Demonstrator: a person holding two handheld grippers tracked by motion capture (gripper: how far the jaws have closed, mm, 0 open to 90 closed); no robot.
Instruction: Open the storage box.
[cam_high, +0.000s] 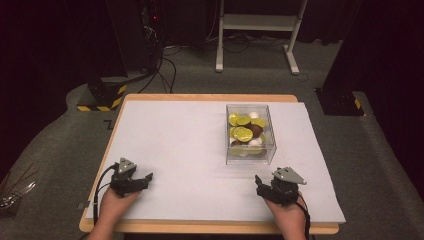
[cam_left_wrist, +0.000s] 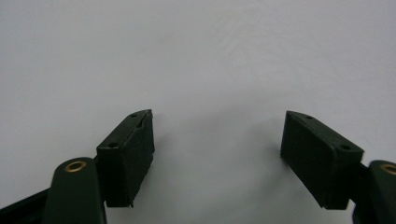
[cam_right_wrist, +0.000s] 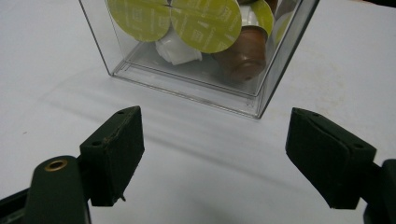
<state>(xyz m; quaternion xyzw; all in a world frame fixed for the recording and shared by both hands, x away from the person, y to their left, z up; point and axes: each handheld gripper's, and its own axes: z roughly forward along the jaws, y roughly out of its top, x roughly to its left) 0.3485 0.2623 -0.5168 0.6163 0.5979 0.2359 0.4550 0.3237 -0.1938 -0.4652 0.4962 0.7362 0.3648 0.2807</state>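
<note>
In the right gripper view, the top of the clear box (cam_right_wrist: 196, 60) was cut off by the picture's edge, so only the lowest capsules (cam_right_wrist: 205, 23) inside it showed. From the high view, the capsules at the bottom of the box (cam_high: 250, 134) were too small to count.

The desk (cam_high: 180, 150) lies bare across its whole left and middle, so a hand can sweep there freely. The one obstacle is the clear box (cam_high: 250, 134) of capsules (cam_high: 243, 133) on the right half, upright with its top open. Bare surface separates it from the right gripper (cam_high: 270, 186), whose fingers (cam_right_wrist: 116, 154) stand wide apart with nothing between them. The left gripper (cam_high: 137, 181) faces open desk.
</note>
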